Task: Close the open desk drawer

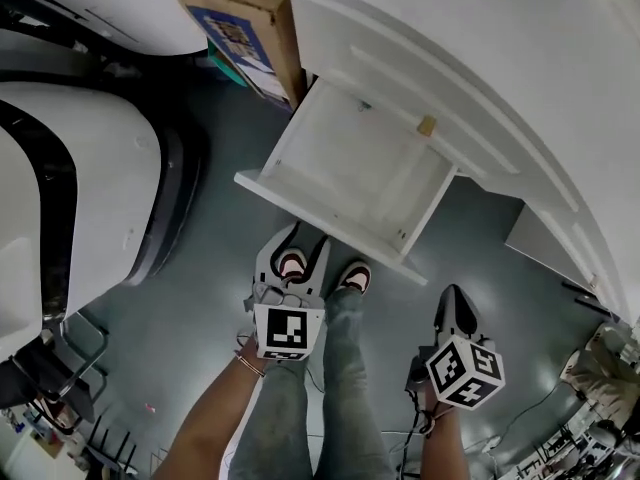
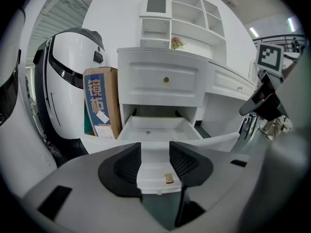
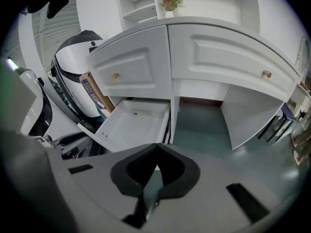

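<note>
The white desk (image 1: 470, 58) has its bottom drawer (image 1: 350, 173) pulled far out over the floor, and the drawer holds nothing. In the left gripper view the drawer front (image 2: 158, 171) with its small brass knob (image 2: 169, 178) shows between the jaws. My left gripper (image 1: 298, 246) (image 2: 155, 154) hangs just in front of the drawer front, open, with nothing between its pads. My right gripper (image 1: 456, 296) (image 3: 156, 148) is to the right of the drawer and a little back from it, tips together, holding nothing. The open drawer (image 3: 133, 123) lies to its upper left.
A cardboard box (image 1: 245, 23) stands against the desk's left side. A large white and black machine (image 1: 80, 188) fills the left. The person's shoes (image 1: 355, 276) stand just before the drawer front. The closed upper drawer has a brass knob (image 1: 427, 126). Cables and clutter lie at the right.
</note>
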Available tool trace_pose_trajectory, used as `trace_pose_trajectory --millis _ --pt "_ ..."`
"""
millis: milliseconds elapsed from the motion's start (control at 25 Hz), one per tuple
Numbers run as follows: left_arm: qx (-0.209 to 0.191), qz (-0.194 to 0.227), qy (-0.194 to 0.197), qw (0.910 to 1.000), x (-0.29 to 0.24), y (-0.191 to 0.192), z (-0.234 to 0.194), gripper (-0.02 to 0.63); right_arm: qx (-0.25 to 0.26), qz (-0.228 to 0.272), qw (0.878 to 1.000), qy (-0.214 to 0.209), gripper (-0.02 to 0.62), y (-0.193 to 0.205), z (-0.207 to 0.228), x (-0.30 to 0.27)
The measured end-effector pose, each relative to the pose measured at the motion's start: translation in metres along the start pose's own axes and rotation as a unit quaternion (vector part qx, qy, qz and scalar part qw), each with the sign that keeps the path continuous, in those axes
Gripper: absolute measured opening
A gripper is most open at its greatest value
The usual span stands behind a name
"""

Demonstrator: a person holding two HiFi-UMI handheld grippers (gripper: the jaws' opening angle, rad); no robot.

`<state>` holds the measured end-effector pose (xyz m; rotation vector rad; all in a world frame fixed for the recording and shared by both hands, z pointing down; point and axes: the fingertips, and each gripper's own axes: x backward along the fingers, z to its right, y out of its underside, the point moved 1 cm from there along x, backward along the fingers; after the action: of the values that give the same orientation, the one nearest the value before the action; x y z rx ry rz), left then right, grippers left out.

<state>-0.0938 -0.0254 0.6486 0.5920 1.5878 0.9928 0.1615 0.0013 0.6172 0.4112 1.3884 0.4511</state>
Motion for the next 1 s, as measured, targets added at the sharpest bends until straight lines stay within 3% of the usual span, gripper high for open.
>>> trace_pose_trajectory --millis 400,1000 --pt "-0.011 -0.019 0.003 0.9997 -0.004 0.037 0.011 0.198 0.003 -0.024 1.000 -0.003 0.006 0.026 -0.004 -0.014" --pt "-0.030 -0.015 -0.003 0.9994 -0.022 0.032 0.017 0.201 -0.008 -0.029 1.000 -0.003 0.006 0.029 0.010 -0.021"
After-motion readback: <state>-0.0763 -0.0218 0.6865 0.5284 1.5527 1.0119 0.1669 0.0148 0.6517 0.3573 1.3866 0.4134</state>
